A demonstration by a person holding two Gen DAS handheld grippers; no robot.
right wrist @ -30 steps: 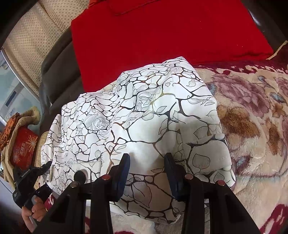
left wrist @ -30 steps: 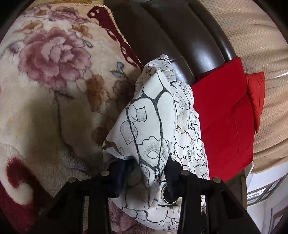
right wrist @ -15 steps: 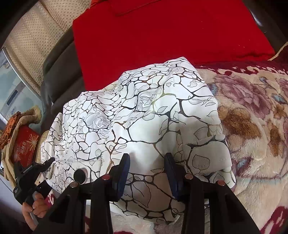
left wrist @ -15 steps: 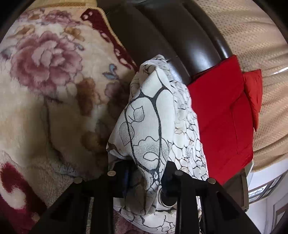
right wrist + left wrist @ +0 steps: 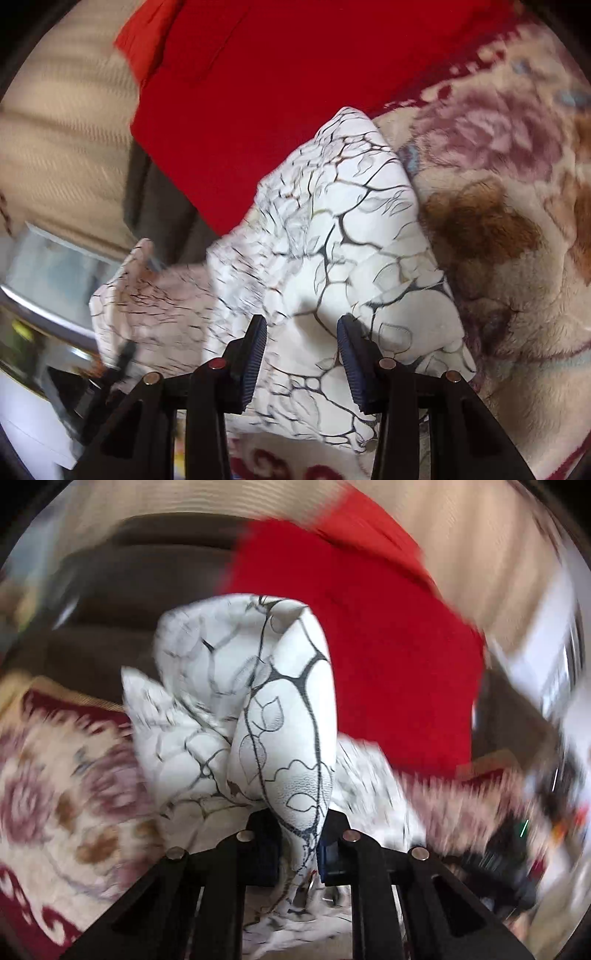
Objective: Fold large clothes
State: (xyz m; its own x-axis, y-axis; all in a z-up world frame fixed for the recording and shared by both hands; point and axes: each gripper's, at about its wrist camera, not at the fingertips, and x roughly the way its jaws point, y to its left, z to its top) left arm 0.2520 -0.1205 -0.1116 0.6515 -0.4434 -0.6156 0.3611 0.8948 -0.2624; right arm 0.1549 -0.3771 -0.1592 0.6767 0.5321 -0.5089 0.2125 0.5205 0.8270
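Observation:
The garment is white with a black crackle and leaf print. In the left wrist view my left gripper [image 5: 297, 834] is shut on a bunched fold of the garment [image 5: 284, 716], which stands up from the jaws. In the right wrist view the garment [image 5: 343, 236] lies partly folded on the floral blanket [image 5: 517, 258]. My right gripper [image 5: 301, 350] is open, its jaws straddling the garment's near edge without pinching it. Both views are motion-blurred.
A red cloth [image 5: 295, 92] covers the dark sofa back [image 5: 147, 583] behind the garment. The floral blanket also shows in the left wrist view [image 5: 55, 794]. A beige curtain [image 5: 55, 129] and a window lie at the left of the right wrist view.
My left gripper has swung sharply with the garment fold held, now facing the red cloth and sofa back. My right gripper stays open and has turned; the garment looks narrower under it.

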